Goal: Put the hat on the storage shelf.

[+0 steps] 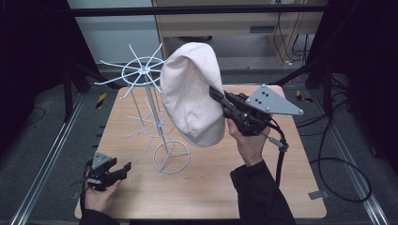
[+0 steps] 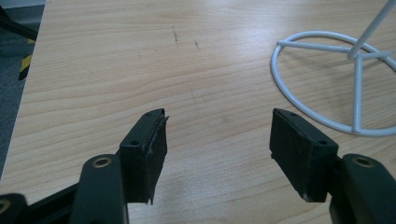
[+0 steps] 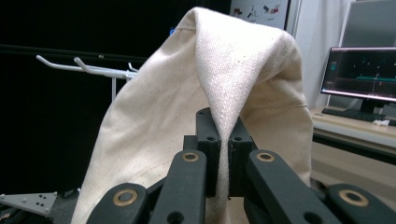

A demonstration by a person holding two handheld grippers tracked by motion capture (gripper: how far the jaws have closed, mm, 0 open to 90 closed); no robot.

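High view, one cream hat (image 1: 192,93) gripped by right tongs (image 1: 217,95), left tongs (image 1: 123,169) agape (one wire rack (image 1: 155,117)).

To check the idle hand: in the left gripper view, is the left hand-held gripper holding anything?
No, the left hand-held gripper has its jaws standing wide apart over the bare light wooden table, with nothing between them.

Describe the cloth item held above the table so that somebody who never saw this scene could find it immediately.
Start from the wooden table, then find the white wire stand at its centre. Beside the stand's upper spokes hangs a cream cloth hat, pinched by the right tongs. It is the single soft fabric thing among thin wire and black tools.
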